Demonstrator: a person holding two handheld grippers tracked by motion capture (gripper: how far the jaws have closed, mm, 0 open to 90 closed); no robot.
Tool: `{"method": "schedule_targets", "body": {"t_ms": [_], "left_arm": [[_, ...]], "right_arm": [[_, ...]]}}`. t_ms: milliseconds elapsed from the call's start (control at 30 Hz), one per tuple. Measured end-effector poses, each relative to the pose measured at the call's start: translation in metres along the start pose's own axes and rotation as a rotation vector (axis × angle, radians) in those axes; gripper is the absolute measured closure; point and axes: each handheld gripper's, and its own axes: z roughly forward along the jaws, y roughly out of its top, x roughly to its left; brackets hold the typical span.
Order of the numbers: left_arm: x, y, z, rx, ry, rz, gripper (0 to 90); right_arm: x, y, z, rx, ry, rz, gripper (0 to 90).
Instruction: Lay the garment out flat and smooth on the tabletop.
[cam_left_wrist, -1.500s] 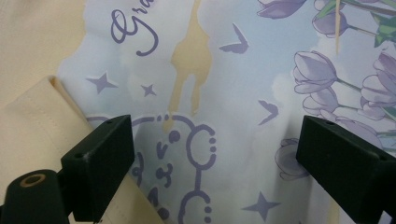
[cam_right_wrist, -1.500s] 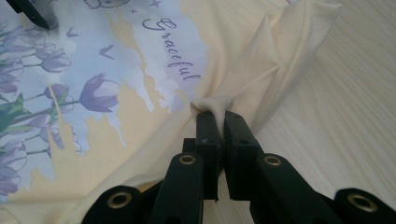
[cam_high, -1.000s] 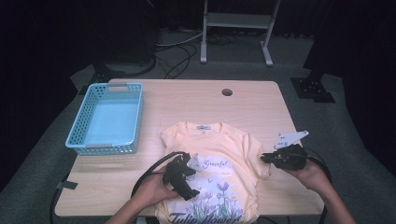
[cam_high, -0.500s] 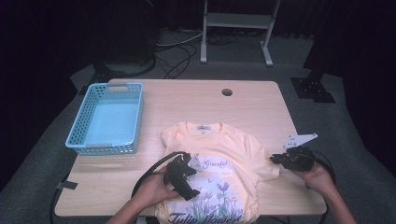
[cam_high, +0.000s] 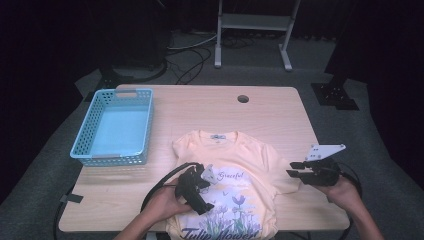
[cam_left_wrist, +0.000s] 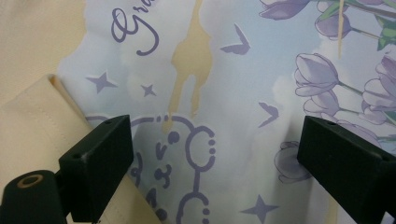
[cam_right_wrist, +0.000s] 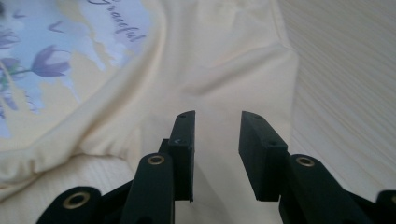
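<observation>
A: Item: yellow T-shirt, flat on desk, collar away from the person.

B: Right gripper nearest its sleeve; jaws just parted, empty. Left gripper spread over print.

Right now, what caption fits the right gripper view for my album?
The right gripper, jaws apart, points at the sleeve of a yellow T-shirt on the wooden table.

Left hand-held gripper black and blocky, looping black cable, right hand-held gripper black with grey three-cornered plate, square black jaws with small screw holes, brass-ringed pivots, bare forearms
</observation>
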Motion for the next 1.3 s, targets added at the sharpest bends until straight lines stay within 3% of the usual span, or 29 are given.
{"method": "schedule_targets", "body": {"t_ms": [200, 333, 900, 1100, 1300], "left_arm": [[0.001, -0.002, 0.000, -0.012, -0.004, 0.001, 10.1], [0.001, -0.003, -0.001, -0.018, -0.007, 0.008, 10.0], [0.002, -0.007, -0.002, -0.041, -0.018, 0.022, 10.1], [0.002, -0.007, -0.002, -0.034, -0.023, 0.027, 10.1], [0.003, -0.007, -0.003, -0.030, -0.026, 0.029, 10.1]], "right_arm": [[0.024, 0.010, 0.014, 0.034, 0.044, -0.046, 62.2], [0.038, 0.016, 0.022, 0.039, 0.063, -0.045, 61.9], [0.086, 0.037, 0.028, 0.066, 0.009, -0.128, 57.1], [0.101, 0.053, 0.039, 0.053, 0.042, -0.149, 55.8], [0.111, 0.066, 0.062, 0.070, 0.083, -0.174, 52.9]]}}
